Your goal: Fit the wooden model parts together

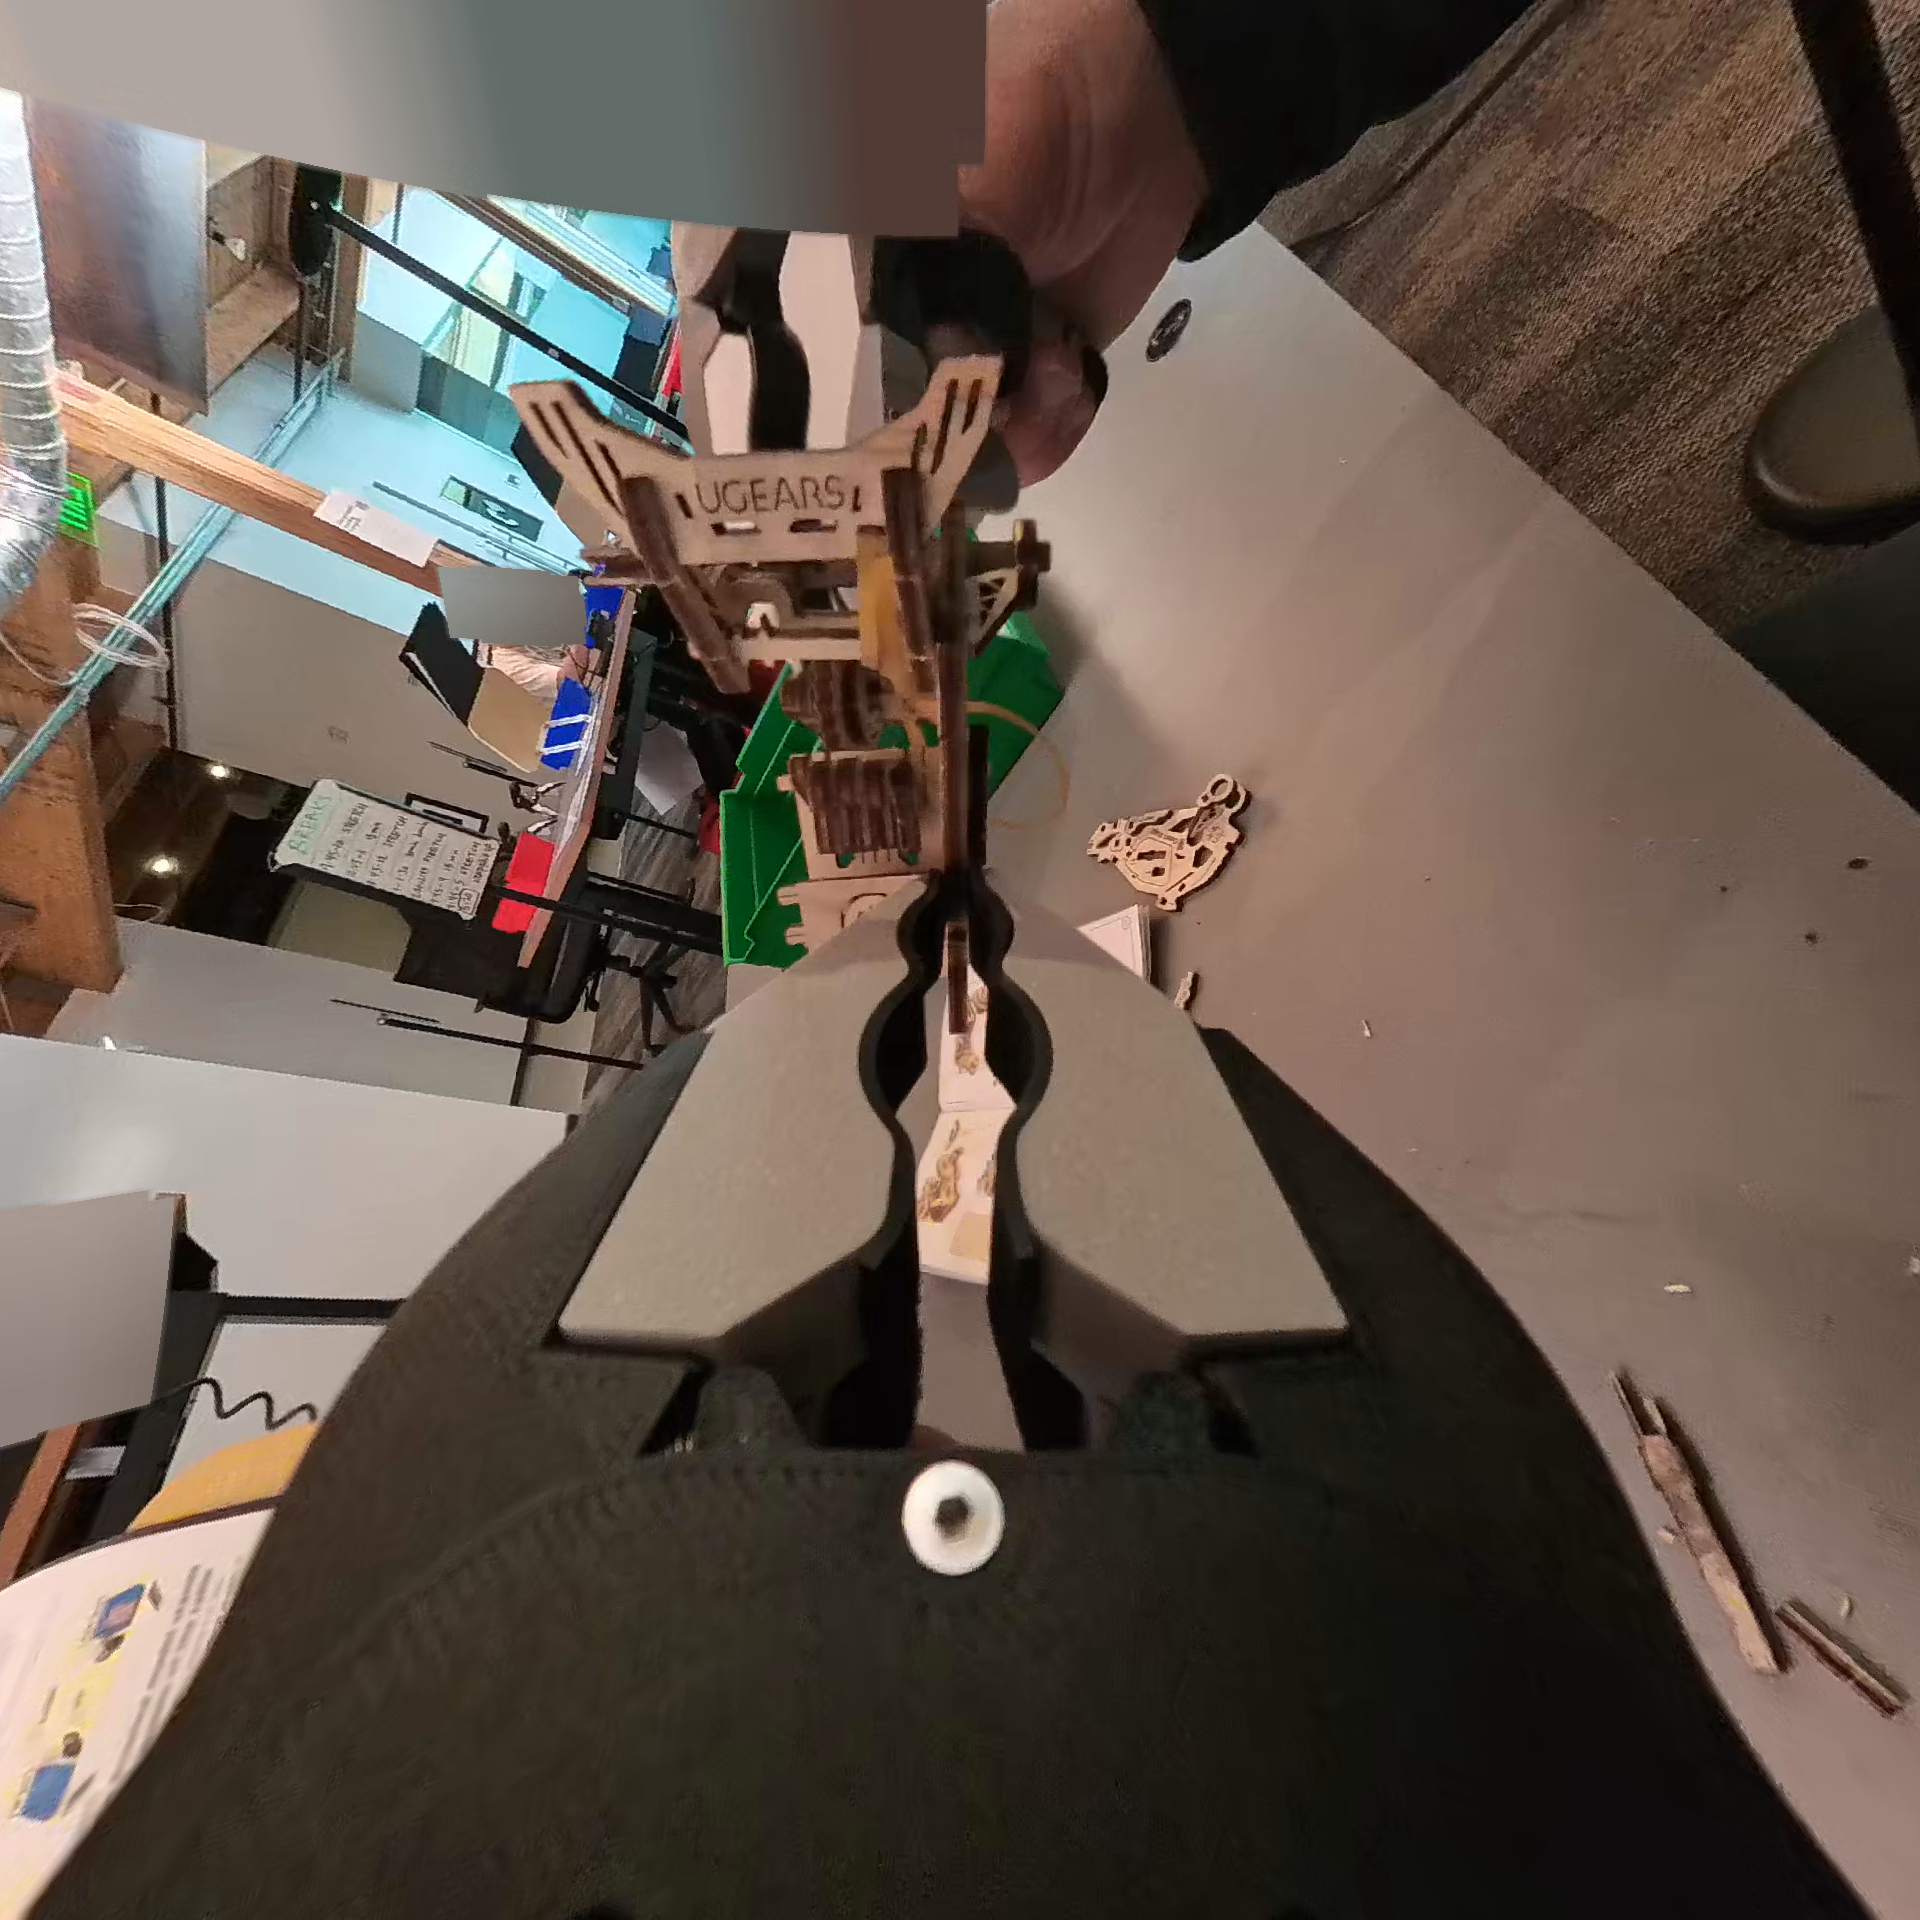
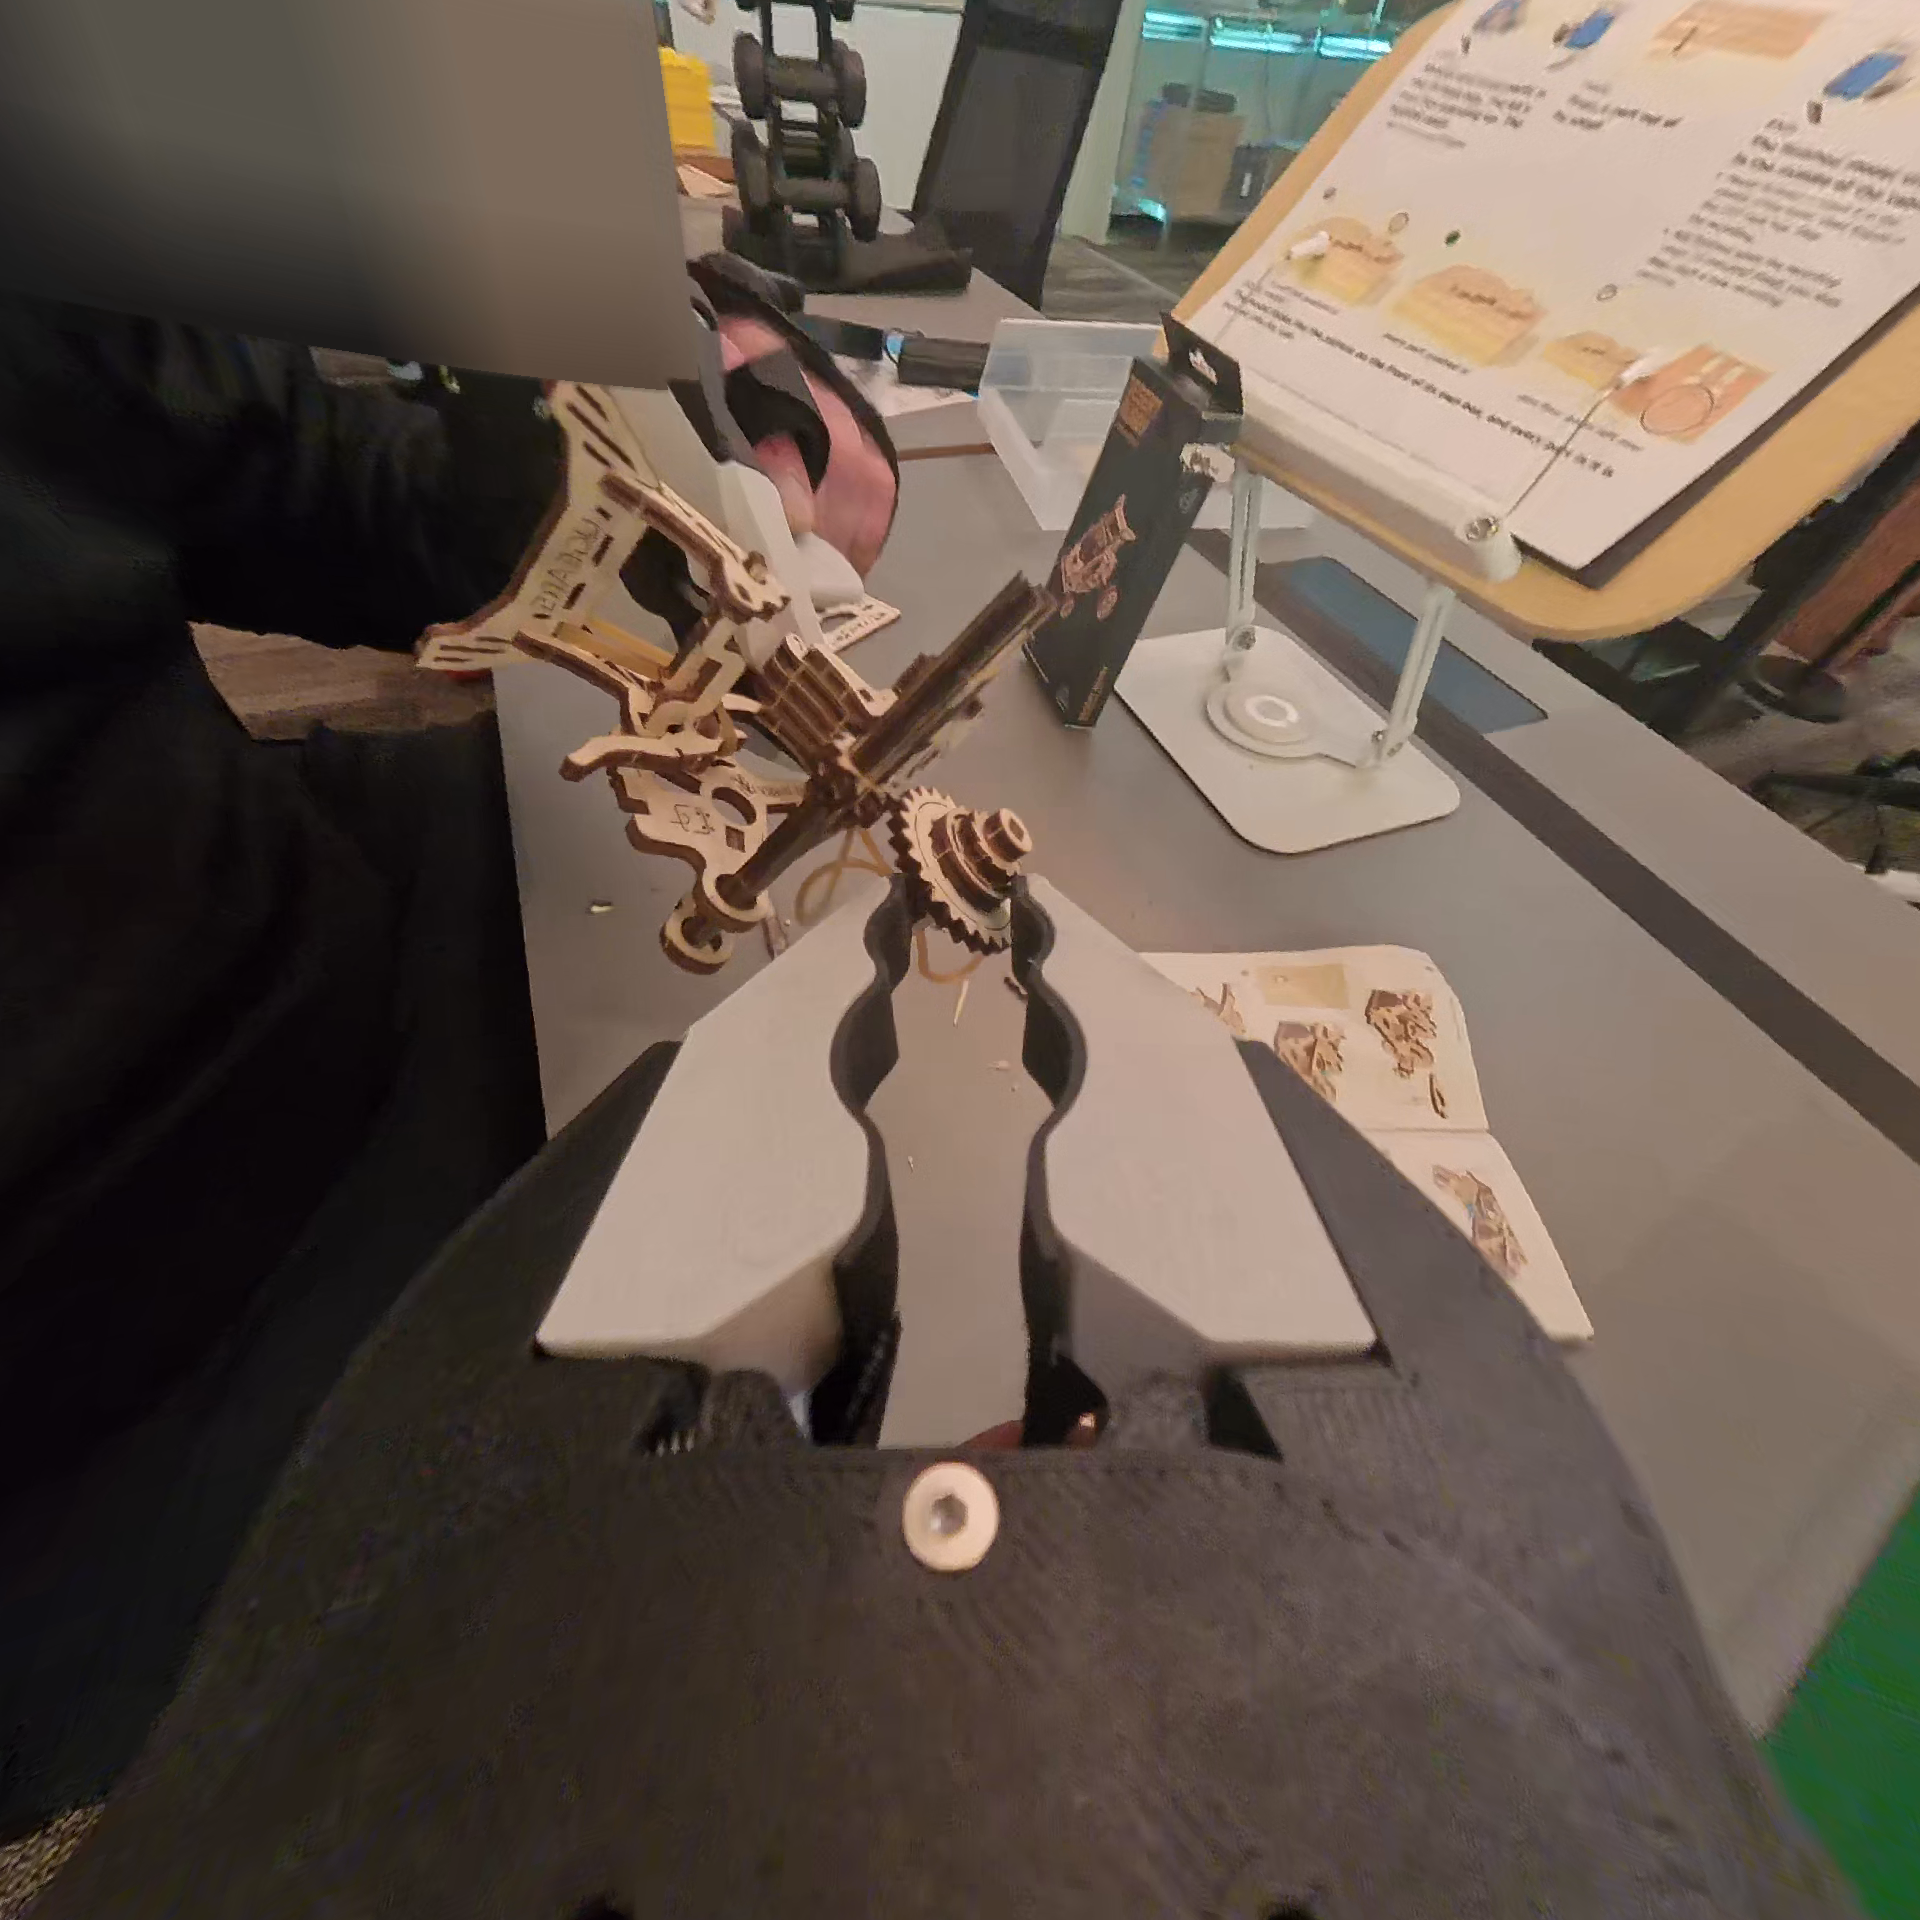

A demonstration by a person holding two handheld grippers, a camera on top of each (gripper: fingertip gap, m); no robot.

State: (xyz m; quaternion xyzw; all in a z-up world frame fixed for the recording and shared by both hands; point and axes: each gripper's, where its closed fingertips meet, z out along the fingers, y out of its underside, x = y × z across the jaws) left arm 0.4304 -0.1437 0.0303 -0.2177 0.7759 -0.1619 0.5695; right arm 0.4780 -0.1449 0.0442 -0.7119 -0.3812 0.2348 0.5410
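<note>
The grey table (image 2: 1351, 935) carries a booklet (image 2: 1340, 1039), partly hidden behind the right gripper (image 2: 956, 914). Above it, the left gripper (image 1: 961, 883) has its fingers clenched on a thin plate of the wooden model (image 1: 810, 582). The right fingers grasp a small gear piece (image 2: 961, 862) close to the model; contact is unclear.

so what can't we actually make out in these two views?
- Left wrist view: the left tongs pinch a thin edge of the wooden model; the plate's lower end is hidden between the fingers.
- Right wrist view: the right tongs hold the gear piece; how its lower rim sits is hidden by the fingertips.
- Both views: whether the gear piece touches the model can't be told.
- Small chips on the table: too small to identify.
</note>
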